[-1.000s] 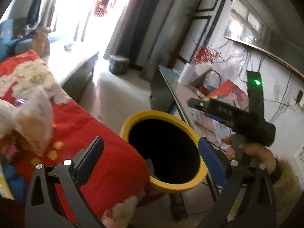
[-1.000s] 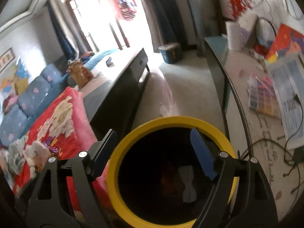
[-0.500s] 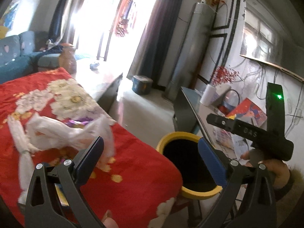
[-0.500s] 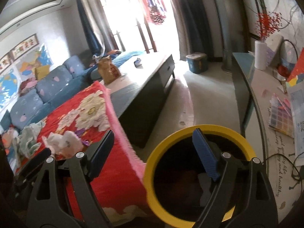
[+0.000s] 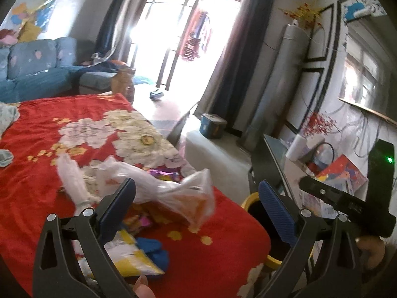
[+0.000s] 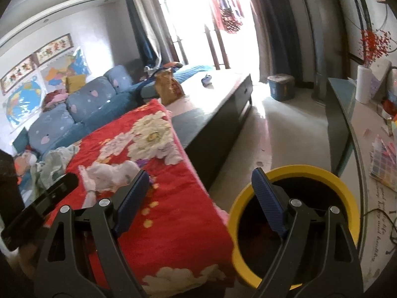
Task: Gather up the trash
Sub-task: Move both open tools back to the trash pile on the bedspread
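Lying crumpled on the red blanket (image 5: 44, 129), a plastic bag (image 5: 158, 188) is being shown closest by the left view; the yellow-rimmed bin's (image 6: 292, 173) dark inside is being shown only by the right. Both tongs, left (image 5: 196, 203) and right (image 6: 198, 193), are being held apart, empty.

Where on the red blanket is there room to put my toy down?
The red blanket is bare in the strip between the crumpled plastic bag and the yellow-rimmed bin. It is also bare around the big white flowers. The corner nearest the left gripper is crowded with the bag and wrappers.
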